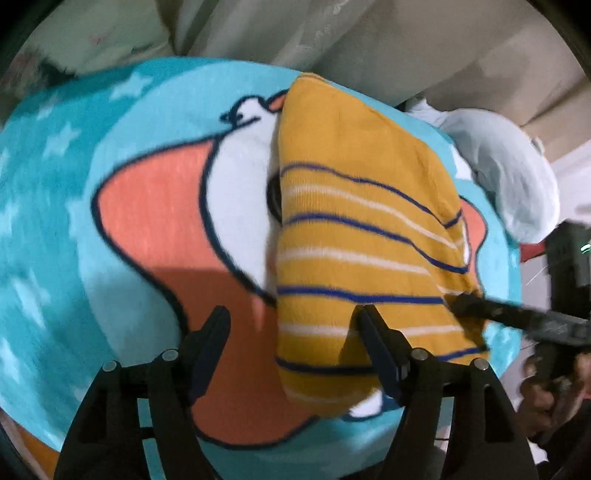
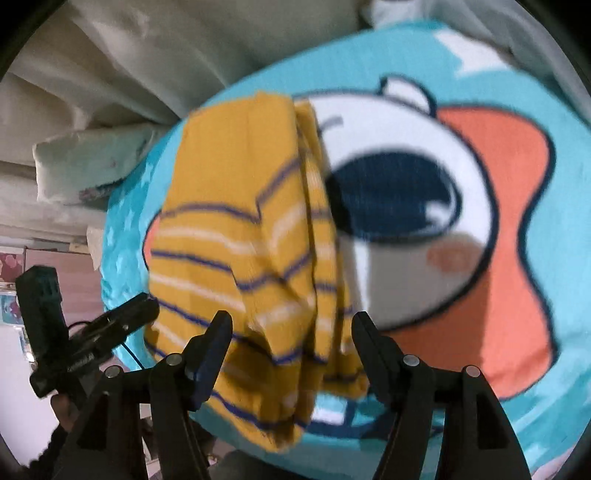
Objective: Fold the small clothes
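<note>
A small mustard-yellow garment (image 1: pixel 351 229) with navy and white stripes lies folded lengthwise on a turquoise cartoon blanket (image 1: pixel 55 221). My left gripper (image 1: pixel 293 325) hovers open over its near left edge, its right finger above the cloth and nothing pinched. In the right wrist view the same garment (image 2: pixel 229 240) shows a layered fold down its middle. My right gripper (image 2: pixel 291 328) stands open above its near end, and the pads do not press on it. The right gripper's fingers (image 1: pixel 476 308) reach the garment's right edge in the left wrist view.
The blanket (image 2: pixel 554 110) covers a rounded soft surface. A pale blue cloth (image 1: pixel 517 177) lies beyond the garment's far right side, seen also as a pale bundle (image 2: pixel 92 158). Beige curtains (image 1: pixel 369 33) hang behind. A person's hand (image 1: pixel 543 402) holds the right gripper.
</note>
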A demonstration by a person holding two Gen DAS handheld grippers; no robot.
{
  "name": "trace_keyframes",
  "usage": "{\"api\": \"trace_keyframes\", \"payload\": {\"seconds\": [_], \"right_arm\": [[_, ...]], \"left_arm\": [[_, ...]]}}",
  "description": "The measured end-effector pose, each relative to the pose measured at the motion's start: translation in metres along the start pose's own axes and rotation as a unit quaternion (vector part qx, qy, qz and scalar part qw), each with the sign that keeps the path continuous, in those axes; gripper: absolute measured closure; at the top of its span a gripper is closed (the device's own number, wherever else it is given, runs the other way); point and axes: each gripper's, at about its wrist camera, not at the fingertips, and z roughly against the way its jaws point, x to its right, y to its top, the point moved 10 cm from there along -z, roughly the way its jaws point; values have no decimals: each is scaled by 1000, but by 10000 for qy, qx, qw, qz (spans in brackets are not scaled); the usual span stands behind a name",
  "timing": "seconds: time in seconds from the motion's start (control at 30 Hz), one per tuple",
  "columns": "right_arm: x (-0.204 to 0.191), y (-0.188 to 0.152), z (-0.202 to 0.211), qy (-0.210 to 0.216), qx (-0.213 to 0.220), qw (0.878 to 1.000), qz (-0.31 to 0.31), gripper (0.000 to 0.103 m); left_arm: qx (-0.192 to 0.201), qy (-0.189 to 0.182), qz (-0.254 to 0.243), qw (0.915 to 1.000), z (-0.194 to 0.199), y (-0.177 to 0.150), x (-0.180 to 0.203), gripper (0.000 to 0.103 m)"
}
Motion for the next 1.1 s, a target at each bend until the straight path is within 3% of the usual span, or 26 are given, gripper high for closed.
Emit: {"api": "trace_keyframes", "payload": {"seconds": [0.07,0.13,0.17,0.2,0.23,0.27,0.33,0.4,0.5,0.57,0.6,0.67,0.73,0.77,0.8,0.93,1.03,1.1], "right_arm": [[9,-12,-18,-130,-312,9994,48,33],[13,-20,-27,220,-556,9981,-177,41],[17,-21,-28,204,-601,9978,-190,50],[18,-21,-27,219,-633,9976,-176,65],[17,-20,-26,328,-692,9970,-141,75],[16,-18,-25,323,-707,9969,-92,78],[15,-17,-17,221,-680,9974,126,83],[18,-14,-12,122,-579,9980,213,84],[22,-19,-23,-156,-687,9959,567,84],[17,-17,-23,-246,-629,9953,691,84],[14,-16,-23,-263,-617,9948,765,81],[11,-17,-17,-156,-550,9958,716,73],[7,-24,-1,116,-447,9971,604,60],[6,-28,7,218,-386,9972,606,40],[6,-31,15,282,-267,9976,570,27],[11,-39,19,675,-237,9972,201,25],[17,-39,11,619,-266,9977,-110,27],[15,-42,0,626,-394,9969,-262,42]], "left_arm": [[1,-202,433,9989,-2,-7,-8,31],[-103,-358,690,9969,-6,-11,-13,30],[-161,-350,760,9964,-7,-11,-14,30],[-175,-336,798,9961,-7,-12,-12,34],[-147,-339,800,9961,-6,-11,-8,53],[-149,-415,828,9956,-6,-11,-3,64],[-36,-297,814,9962,0,-10,4,69],[135,-15,502,9986,4,-14,5,70],[227,191,425,9987,1,-18,6,68],[308,400,526,9973,3,-17,3,58],[363,553,613,9959,8,-17,0,51],[447,595,792,9941,18,-16,-1,50],[574,456,881,9934,31,-16,2,39],[613,410,886,9933,36,-18,0,34],[617,390,891,9933,41,-20,-4,29],[235,278,727,9967,32,-32,-14,29],[-4,112,437,9990,22,-40,-8,29],[1,124,59,9999,24,-44,-1,29]]}}
